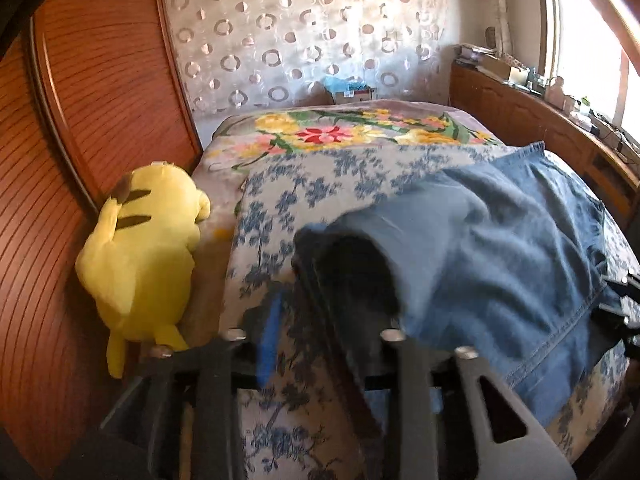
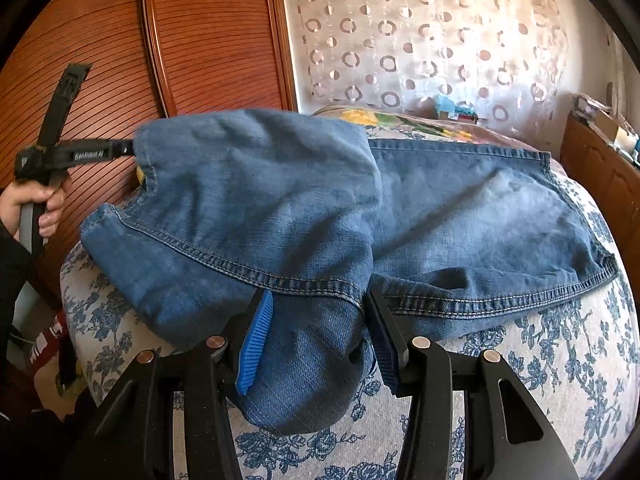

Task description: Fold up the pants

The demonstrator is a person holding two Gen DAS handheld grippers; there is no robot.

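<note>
Right wrist view: your right tongs (image 2: 316, 336) and left tongs (image 2: 130, 147) both clamp the soft, stitched denim jeans (image 2: 280, 200) over the floral bed (image 2: 540, 360).

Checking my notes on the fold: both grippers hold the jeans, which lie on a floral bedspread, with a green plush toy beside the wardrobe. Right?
One slip: the plush toy is yellow, not green, as the left wrist view shows. The rest stands: left gripper and right gripper hold the jeans on the floral bedspread.
</note>
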